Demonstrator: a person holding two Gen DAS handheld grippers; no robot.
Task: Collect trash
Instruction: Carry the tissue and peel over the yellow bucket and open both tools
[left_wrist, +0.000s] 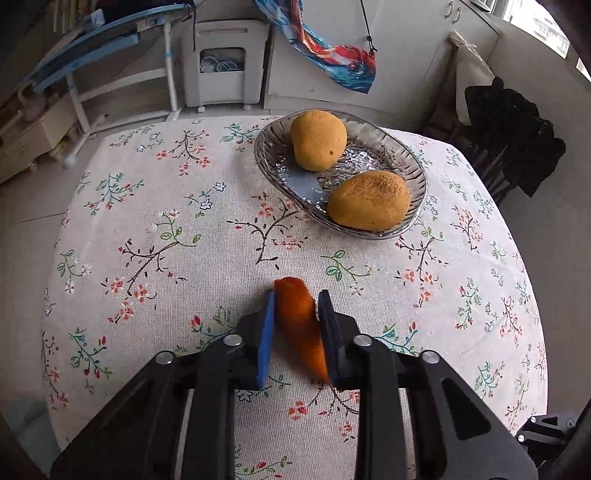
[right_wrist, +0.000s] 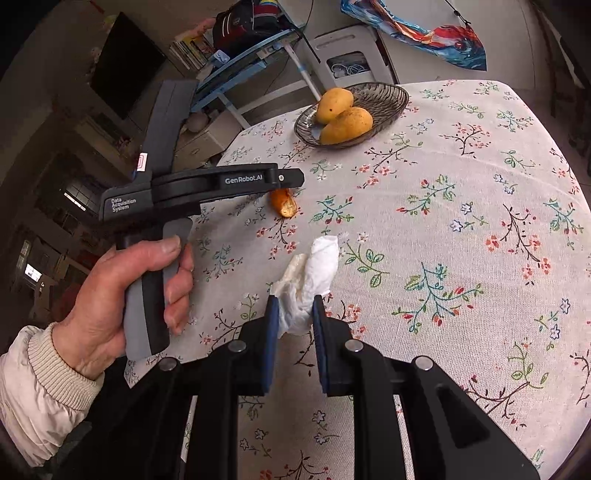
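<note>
A piece of orange fruit peel sits between the blue pads of my left gripper, which is shut on it just above the floral tablecloth. In the right wrist view the same peel hangs under the left gripper, which a hand holds by its grey handle. My right gripper is shut on a crumpled white tissue, whose free end rests on the cloth.
A glass dish with two yellow mangoes stands at the far side of the table; the right wrist view shows this dish too. Beyond the table's edge are a white cabinet and a dark chair.
</note>
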